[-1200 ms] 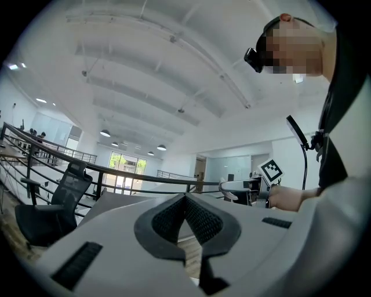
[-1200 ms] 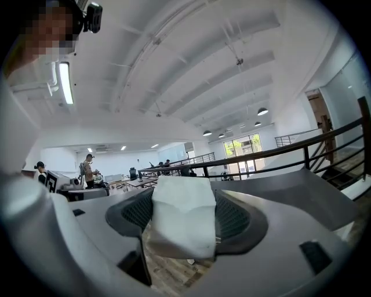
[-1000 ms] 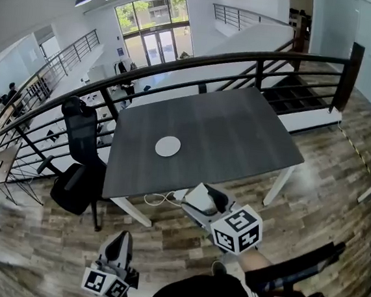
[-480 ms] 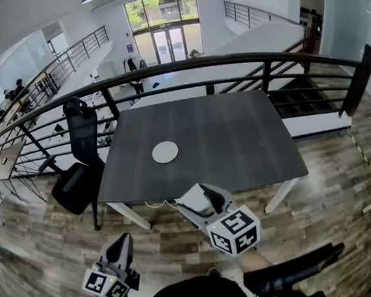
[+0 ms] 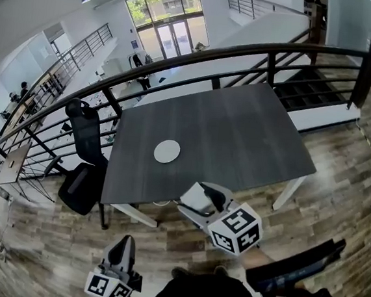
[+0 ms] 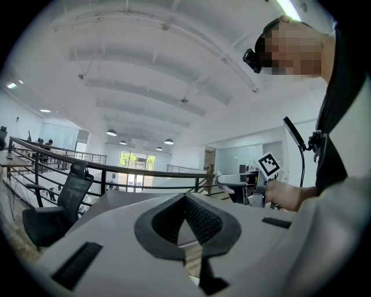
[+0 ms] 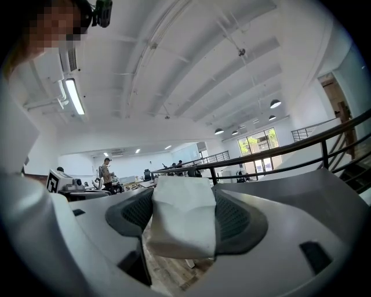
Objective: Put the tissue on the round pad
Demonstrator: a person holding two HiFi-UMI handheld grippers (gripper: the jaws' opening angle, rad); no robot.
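A round white pad [image 5: 167, 151] lies on the dark grey table [image 5: 239, 137], left of its middle. My right gripper [image 5: 200, 201] hovers just off the table's near edge, below and to the right of the pad, shut on a white folded tissue [image 5: 194, 196]. In the right gripper view the tissue [image 7: 182, 223] fills the gap between the two dark pads [image 7: 240, 223]. My left gripper [image 5: 124, 243] hangs low over the wooden floor, well short of the table. Its jaws [image 6: 185, 200] meet at the tips with nothing between them.
A black office chair [image 5: 83, 161] stands at the table's left end. A dark railing [image 5: 247, 52] runs behind the table, with a drop to a lower floor beyond it. White table legs [image 5: 287, 187] stand on the wood floor [image 5: 341, 159].
The head view has shifted slightly, so the table sits a little differently in frame. Both grippers stay in about the same places, the right one still holding the tissue.
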